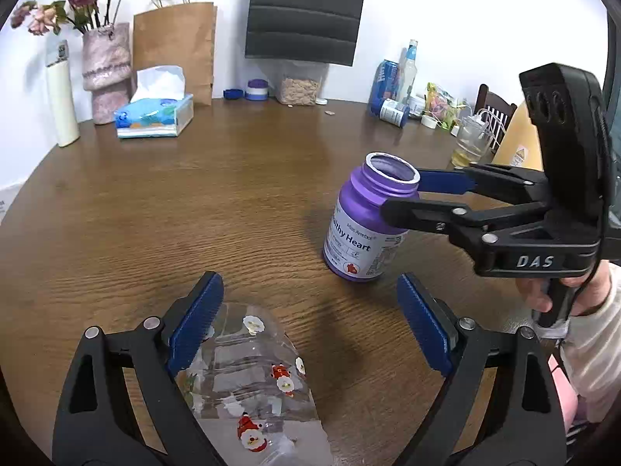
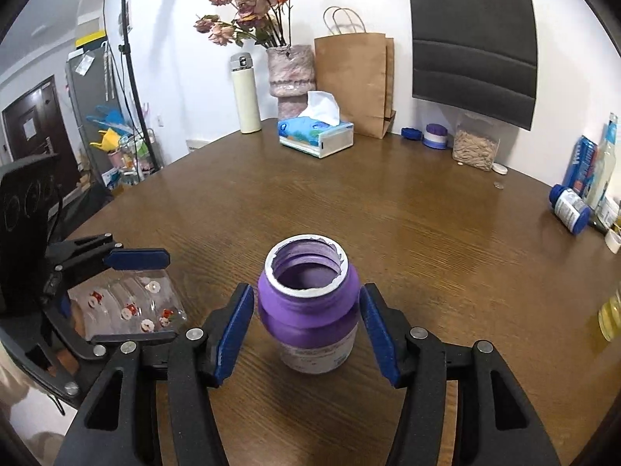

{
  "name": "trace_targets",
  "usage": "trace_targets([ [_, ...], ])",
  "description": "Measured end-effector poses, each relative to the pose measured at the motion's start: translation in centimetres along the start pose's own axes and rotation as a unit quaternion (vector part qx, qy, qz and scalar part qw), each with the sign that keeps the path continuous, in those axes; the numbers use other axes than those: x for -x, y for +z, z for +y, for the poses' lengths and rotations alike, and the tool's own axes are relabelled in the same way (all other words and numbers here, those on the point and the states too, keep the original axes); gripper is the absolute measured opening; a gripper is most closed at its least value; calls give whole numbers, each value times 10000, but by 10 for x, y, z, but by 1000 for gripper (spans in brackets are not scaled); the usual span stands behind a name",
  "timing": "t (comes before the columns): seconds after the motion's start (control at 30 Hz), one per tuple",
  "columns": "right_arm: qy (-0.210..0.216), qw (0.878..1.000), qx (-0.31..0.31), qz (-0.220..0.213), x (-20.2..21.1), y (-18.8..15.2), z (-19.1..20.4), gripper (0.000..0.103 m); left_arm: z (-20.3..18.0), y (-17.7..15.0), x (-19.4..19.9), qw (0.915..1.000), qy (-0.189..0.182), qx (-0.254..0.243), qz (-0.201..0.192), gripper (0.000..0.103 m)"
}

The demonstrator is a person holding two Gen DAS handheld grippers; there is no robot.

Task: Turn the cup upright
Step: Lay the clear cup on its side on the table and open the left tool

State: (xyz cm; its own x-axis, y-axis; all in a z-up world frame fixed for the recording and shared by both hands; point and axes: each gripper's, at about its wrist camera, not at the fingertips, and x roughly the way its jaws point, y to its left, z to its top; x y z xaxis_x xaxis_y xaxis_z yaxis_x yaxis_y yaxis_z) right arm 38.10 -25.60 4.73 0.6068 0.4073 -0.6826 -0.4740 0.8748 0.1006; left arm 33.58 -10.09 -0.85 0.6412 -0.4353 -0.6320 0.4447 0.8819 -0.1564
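— Purple plastic supplement bottle (image 2: 308, 305), lid off, mouth up, standing on the brown wood-grain surface (image 2: 427, 240). Where's that vs the right gripper (image 2: 306, 330)?

— Low centre of right wrist view, betw. the two blue pads. Slim gaps show on both sides, so the jaws sit narrow around it w/o clamping. In left wrist view the same bottle (image 1: 366, 219) looks tilted at centre-right, w/ the right gripper (image 1: 403, 198) reaching in from the frame's right edge, one blue finger behind the neck, one black finger across the front.

— And the cup?

— Clear plastic cup w/ Santa stickers (image 1: 252, 384), bottom centre of left wrist view. It's lying on its side on the surface, not upright. Right wrist view has it (image 2: 128, 306) at lower left.

— Left gripper (image 1: 310, 322)?

— Spread wide. One blue pad (image 1: 196, 322) sits against the cup's wall; the other is well apart from it, w/ bare wood between. In right wrist view the left gripper (image 2: 132, 299) brackets the cup, one finger above, one below.

— Bkgd?

— Top of left wrist view: pink vase of dried flowers (image 1: 105, 72), blue tissue box (image 1: 155, 116), brown paper bag (image 1: 174, 52).
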Motion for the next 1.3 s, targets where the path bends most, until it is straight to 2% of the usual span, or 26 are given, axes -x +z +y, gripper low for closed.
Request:
trace_targets([
  [0.17, -97, 9997, -31, -210, 32, -5, 9, 69, -5, -5, 14, 9999, 81, -11, -87, 91],
  [0.27, -143, 9993, -89, -337, 53, -9, 12, 69, -9, -7, 26, 9997, 141, -7, -200, 91],
  [0.4, -263, 9985, -128, -460, 81, -20, 20, 70, -14, -10, 51, 9988, 198, 46, -439, 91],
  [0.5, -351, 9978, -178, -537, 101, -32, 26, 77, -19, -15, 72, 9976, 287, 24, -636, 91],
  [0.6, -356, 9972, -321, -579, 119, -48, 31, 78, -23, -25, 92, 9956, 396, 31, -855, 96],
  [0.67, -340, 9967, -398, -626, 127, -57, 34, 78, -26, -32, 103, 9942, 397, 63, -994, 101],
  [0.87, -404, 9953, -459, -744, 139, -67, 48, 78, -34, -47, 128, 9888, 574, 45, -1374, 103],
  [0.97, -608, 9937, -451, -830, 141, -70, 57, 78, -35, -50, 136, 9884, 646, 225, -1354, 103],
  [1.03, -658, 9923, -499, -922, 148, -77, 63, 78, -39, -58, 151, 9854, 709, 337, -1514, 103],
  [1.13, -763, 9907, -415, -1044, 163, -93, 81, 78, -50, -76, 174, 9762, 1033, 326, -1880, 103],
  [1.2, -845, 9896, -325, -1117, 174, -105, 93, 78, -59, -92, 182, 9722, 1234, 295, -1969, 103],
  [1.3, -798, 9881, -368, -1265, 191, -127, 107, 78, -69, -117, 190, 9741, 1223, 132, -1895, 103],
])
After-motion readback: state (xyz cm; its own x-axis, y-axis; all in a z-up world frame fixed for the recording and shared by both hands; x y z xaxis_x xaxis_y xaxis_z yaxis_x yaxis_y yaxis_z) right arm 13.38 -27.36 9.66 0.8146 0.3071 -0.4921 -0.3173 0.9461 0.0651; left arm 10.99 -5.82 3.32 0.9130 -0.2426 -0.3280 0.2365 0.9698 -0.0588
